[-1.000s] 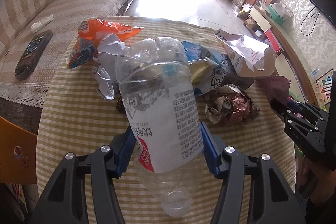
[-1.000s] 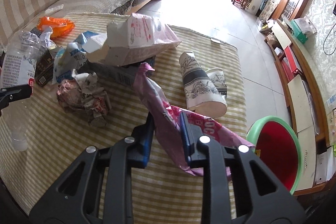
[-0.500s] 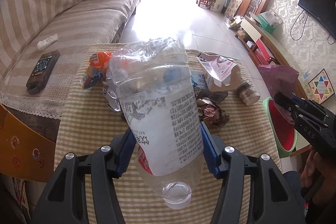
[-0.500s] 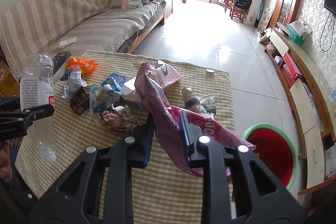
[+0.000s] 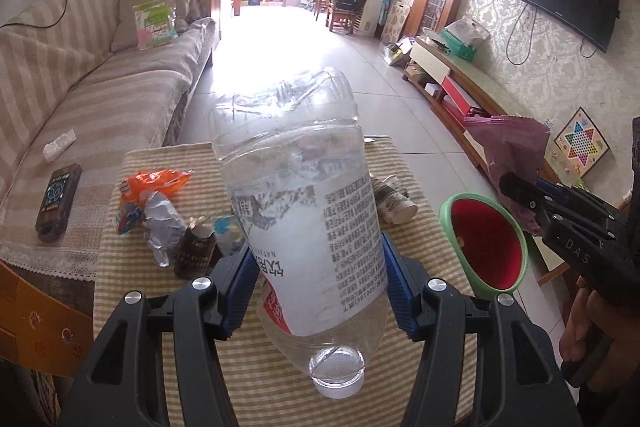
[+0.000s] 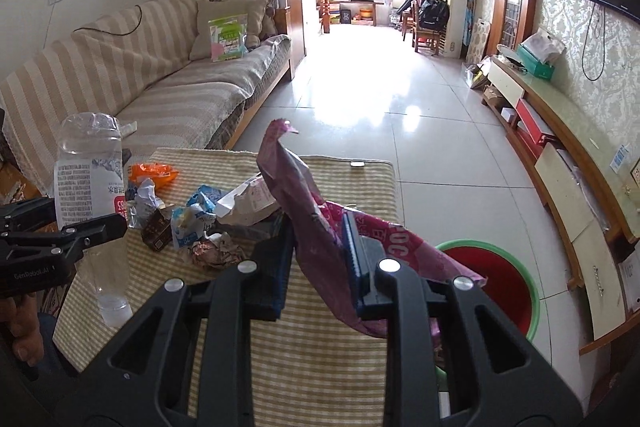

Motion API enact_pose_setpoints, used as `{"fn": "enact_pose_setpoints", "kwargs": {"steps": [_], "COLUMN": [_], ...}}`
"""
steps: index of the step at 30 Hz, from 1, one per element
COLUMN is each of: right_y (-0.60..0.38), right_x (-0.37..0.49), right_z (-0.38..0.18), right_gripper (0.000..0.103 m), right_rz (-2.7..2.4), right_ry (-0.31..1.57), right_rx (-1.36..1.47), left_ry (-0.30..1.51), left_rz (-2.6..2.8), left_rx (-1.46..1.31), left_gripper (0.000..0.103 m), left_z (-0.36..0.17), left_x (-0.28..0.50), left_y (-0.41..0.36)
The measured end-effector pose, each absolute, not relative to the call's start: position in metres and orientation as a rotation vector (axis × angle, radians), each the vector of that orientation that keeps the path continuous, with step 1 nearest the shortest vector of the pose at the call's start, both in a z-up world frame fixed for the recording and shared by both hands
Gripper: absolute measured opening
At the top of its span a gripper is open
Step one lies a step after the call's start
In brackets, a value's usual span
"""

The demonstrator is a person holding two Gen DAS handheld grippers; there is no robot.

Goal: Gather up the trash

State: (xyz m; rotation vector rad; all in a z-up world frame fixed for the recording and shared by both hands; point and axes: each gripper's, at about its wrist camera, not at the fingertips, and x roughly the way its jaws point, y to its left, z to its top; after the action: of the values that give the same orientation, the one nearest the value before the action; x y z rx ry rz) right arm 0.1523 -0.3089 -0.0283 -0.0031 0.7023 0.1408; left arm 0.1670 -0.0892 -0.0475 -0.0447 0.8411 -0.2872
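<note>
Meanwhile left fingers (image 5: 256,287) clamp bottle (image 5: 304,203), right fingers (image 6: 354,259) clamp wrapper (image 6: 308,211); bin (image 6: 516,291) beside littered table (image 6: 280,347).

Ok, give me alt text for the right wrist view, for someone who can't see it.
The right gripper pinches a crumpled pink wrapper above a striped table littered with trash. A red bin with a green rim stands beside the table on the right; at left, the left gripper holds a clear plastic bottle.
</note>
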Motion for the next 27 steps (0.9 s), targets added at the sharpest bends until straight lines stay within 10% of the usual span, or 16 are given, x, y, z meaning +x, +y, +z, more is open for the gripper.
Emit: {"fn": "enact_pose_setpoints", "kwargs": {"steps": [27], "right_y": [-0.544], "right_x": [0.137], "right_z": [-0.056], "right_gripper": [0.024], "right_rz": [-0.158], "right_ry": [0.702], "right_rx": [0.308], "left_ry": [0.873], "left_rz": [-0.705], "left_rx": [0.070], "left_gripper": [0.055], "left_z": [-0.066], "left_x": [0.211], "left_y": [-0.365]}}
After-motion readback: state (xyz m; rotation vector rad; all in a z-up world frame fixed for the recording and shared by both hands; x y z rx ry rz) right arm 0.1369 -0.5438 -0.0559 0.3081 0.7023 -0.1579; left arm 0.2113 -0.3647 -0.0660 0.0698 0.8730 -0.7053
